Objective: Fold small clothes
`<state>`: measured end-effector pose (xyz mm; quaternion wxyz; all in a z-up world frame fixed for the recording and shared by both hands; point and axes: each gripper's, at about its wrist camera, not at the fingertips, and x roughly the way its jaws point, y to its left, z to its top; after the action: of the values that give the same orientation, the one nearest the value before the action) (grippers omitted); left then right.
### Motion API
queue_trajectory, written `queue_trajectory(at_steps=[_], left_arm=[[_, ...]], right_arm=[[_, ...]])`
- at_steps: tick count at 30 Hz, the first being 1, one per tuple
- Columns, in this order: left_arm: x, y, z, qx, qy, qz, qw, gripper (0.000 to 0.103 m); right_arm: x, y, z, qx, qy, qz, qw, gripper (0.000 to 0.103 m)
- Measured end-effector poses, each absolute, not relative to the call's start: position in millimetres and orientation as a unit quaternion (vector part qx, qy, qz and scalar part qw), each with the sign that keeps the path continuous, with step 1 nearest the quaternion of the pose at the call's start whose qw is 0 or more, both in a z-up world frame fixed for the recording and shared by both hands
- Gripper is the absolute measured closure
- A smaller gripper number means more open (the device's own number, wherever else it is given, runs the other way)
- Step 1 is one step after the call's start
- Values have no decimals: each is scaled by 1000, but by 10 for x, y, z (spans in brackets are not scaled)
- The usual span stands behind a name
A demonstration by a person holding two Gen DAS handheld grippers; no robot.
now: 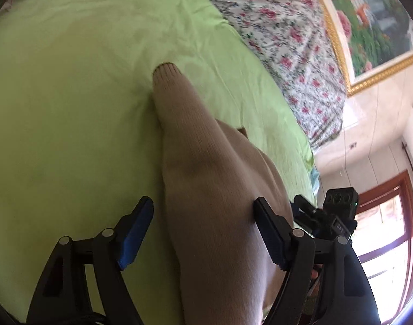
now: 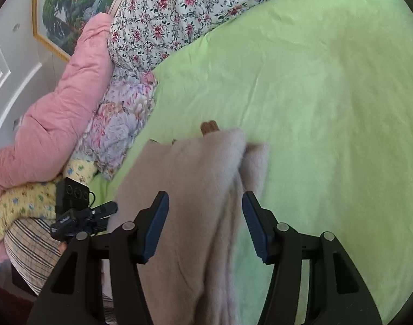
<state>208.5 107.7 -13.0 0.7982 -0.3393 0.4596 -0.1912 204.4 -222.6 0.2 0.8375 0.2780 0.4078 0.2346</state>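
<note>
A beige knit sweater (image 1: 206, 176) lies on the green bedsheet (image 1: 71, 108). Its ribbed sleeve cuff (image 1: 165, 71) points away from me. My left gripper (image 1: 203, 211) is open, with its jaws on either side of the sweater's body, just above it. In the right wrist view the sweater (image 2: 195, 189) is bunched in folds, with a brown bit (image 2: 209, 127) at its far edge. My right gripper (image 2: 205, 205) is open, straddling a fold of the sweater. Each gripper shows at the edge of the other's view.
A floral quilt (image 2: 174, 19) and a pink duvet (image 2: 60, 103) are piled along the bed's head side, with patterned pillows (image 2: 119, 124) beside them. A framed picture (image 1: 369, 27) hangs on the wall. A window (image 1: 388, 230) is at right.
</note>
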Motion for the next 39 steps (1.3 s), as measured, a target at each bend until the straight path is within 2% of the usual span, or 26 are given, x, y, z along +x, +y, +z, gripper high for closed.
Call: queue_trajectory(at_steps=[1,2,3,4,5,8,13,15,18,26,28,29,30,31,33,35,39], left_arm=[[2152,1081,-170,-343,464,-189,795,27],[2202,1057,-193,-341,466,-184,795,29],[2292,1018,-199,-336,465,-177,799,48],[2373,984,-196,-325,466,-175,804,59],[2434,945,-171,-315,467,-173,808,72],[2518,782,60,-248,439,-156,849,90],[2468,488,-57,-149,451,-126,871,90],[2410,494,-64,-142,447,-118,875,86],[2320,599,55,-160,448,-112,872,80],[1540,629,402,-113,420,-96,895,79],[1283,602,407,-103,421,-100,896,79],[1154,579,400,-98,422,-102,895,78],[1038,561,389,-95,424,-105,895,76],[866,569,378,-94,423,-111,894,74],[582,561,348,-93,419,-120,895,59],[340,546,315,-87,416,-124,896,50],[4,456,225,-79,420,-145,892,45]], right_arm=[[2090,-2195,-22,276,413,232,836,53],[2150,-2145,-64,269,422,225,836,75],[2180,-2117,-86,264,426,219,837,84],[2192,-2124,-77,263,420,221,840,85],[2185,-2143,-44,268,409,225,843,92],[2082,-2292,97,288,365,231,855,95],[2059,-2267,-167,228,407,186,865,95],[2076,-2218,-276,231,418,191,858,95],[2042,-2293,-229,249,412,190,856,94],[1450,-2379,70,251,384,189,868,88],[1294,-2353,83,255,378,193,869,83],[1158,-2359,83,254,375,194,870,77],[1059,-2349,81,253,373,195,871,72],[994,-2339,77,252,372,195,872,70],[817,-2328,47,248,374,190,874,70],[663,-2320,6,247,375,188,874,70],[482,-2282,-55,254,375,195,870,70]])
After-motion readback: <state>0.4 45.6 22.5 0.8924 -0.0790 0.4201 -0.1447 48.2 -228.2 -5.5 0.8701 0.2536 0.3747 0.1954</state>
